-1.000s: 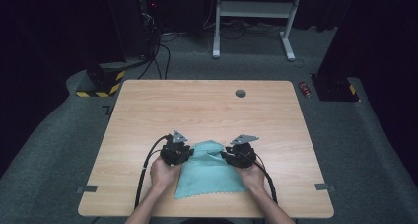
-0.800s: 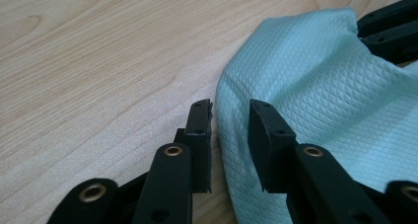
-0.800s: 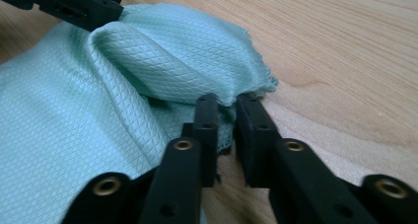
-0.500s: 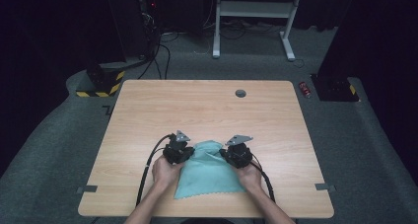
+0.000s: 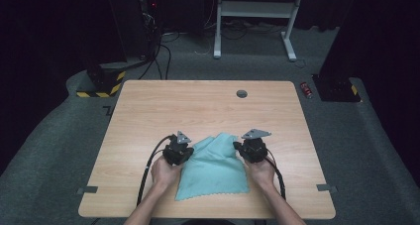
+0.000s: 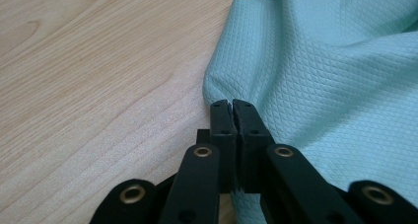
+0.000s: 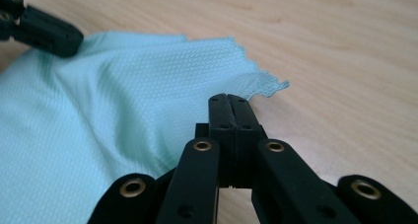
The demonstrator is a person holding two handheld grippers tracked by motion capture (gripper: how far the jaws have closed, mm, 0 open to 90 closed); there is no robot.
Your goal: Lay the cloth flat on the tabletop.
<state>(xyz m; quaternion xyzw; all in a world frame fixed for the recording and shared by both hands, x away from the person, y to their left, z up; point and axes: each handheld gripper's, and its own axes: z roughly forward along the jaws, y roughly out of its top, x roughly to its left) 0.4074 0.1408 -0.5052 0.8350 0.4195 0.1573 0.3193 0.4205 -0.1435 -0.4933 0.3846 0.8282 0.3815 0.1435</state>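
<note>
A teal waffle-textured cloth point(image 5: 213, 170) lies near the front edge of the wooden table point(image 5: 198, 111), its far part bunched into folds. My left gripper point(image 5: 184, 153) sits at the cloth's left edge. In the left gripper view it point(image 6: 232, 104) is shut on a fold of the cloth point(image 6: 325, 61). My right gripper point(image 5: 241, 148) is at the cloth's right far corner. In the right gripper view it point(image 7: 228, 98) is shut on the scalloped edge of the cloth point(image 7: 118, 100), and the left gripper point(image 7: 42, 29) shows across the cloth.
A round cable hole point(image 5: 241, 93) sits near the table's far edge. Tape strips mark the front corners point(image 5: 86, 190) point(image 5: 323, 187). Black cables point(image 5: 148, 160) trail from the grippers toward the person. A red can point(image 5: 307, 89) lies on the floor at the right.
The right gripper has shifted a little to the right with the cloth's corner. The cloth's far edge has drawn up between the grippers.
</note>
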